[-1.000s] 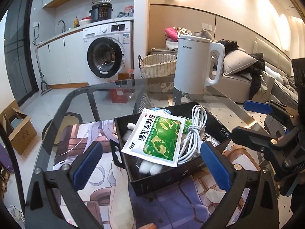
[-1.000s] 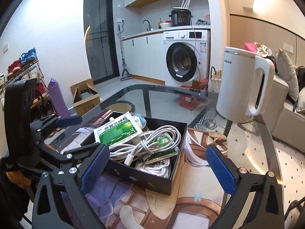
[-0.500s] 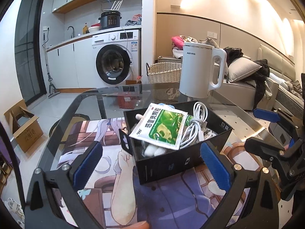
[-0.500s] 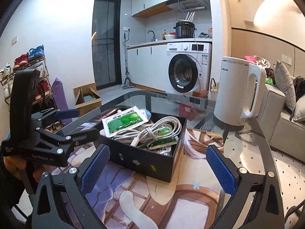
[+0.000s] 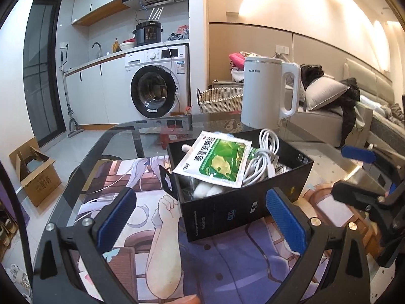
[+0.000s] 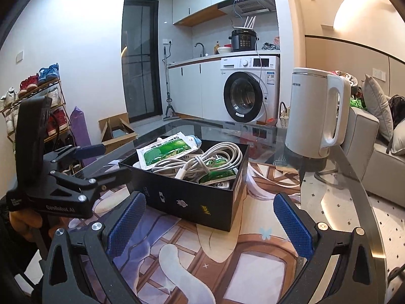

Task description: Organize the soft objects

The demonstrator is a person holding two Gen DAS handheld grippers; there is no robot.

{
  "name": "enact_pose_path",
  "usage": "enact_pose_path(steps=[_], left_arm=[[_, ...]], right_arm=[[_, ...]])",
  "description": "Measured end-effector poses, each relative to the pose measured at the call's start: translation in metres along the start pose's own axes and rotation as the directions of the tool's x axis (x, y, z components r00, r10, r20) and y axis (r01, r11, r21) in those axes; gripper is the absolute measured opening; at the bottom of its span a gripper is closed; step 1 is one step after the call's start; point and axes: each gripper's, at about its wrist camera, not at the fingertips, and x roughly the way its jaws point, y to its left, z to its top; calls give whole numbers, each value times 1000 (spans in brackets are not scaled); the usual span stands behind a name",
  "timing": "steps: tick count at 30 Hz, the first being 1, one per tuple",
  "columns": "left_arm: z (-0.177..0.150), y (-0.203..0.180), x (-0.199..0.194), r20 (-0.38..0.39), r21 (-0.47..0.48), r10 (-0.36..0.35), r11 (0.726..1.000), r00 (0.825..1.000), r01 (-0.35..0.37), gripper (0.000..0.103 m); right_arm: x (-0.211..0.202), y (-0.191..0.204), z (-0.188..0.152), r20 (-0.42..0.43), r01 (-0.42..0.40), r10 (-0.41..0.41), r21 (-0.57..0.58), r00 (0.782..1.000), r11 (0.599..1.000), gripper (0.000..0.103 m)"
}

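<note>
A black box [image 5: 243, 206] stands on the printed mat; it also shows in the right wrist view [image 6: 192, 197]. In it lie a green and white medicine sachet [image 5: 217, 160], a coiled white cable [image 5: 263, 162], more green sachets [image 6: 215, 177] and a white soft toy [image 5: 206, 190], partly hidden. My left gripper [image 5: 200, 215] is open and empty, just in front of the box. My right gripper [image 6: 207, 221] is open and empty, near the box's front side. Each gripper shows in the other's view, the left gripper [image 6: 83, 167] and the right gripper [image 5: 364, 177].
A white kettle [image 5: 268, 93] stands on the glass table [image 5: 141, 131] behind the box. The printed mat [image 6: 227, 255] covers the near part of the table. A washing machine [image 5: 157, 83], a wicker basket [image 5: 217, 98] and a sofa [image 5: 326, 119] stand beyond.
Both grippers have pulled back and dropped lower, so the box is seen more from the side. Both stay open and empty. The box contents have not moved.
</note>
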Motion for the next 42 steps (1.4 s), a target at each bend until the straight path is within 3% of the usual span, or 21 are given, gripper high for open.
enact_pose_path(steps=[17, 42], left_arm=[[-2, 12, -4, 21, -65, -8, 998, 1000, 10, 103], [-2, 10, -6, 38, -54, 1, 999, 999, 1, 103]], right_arm=[[-1, 10, -3, 8, 38, -38, -47, 999, 998, 103], [2, 9, -3, -2, 43, -43, -51, 999, 998, 103]])
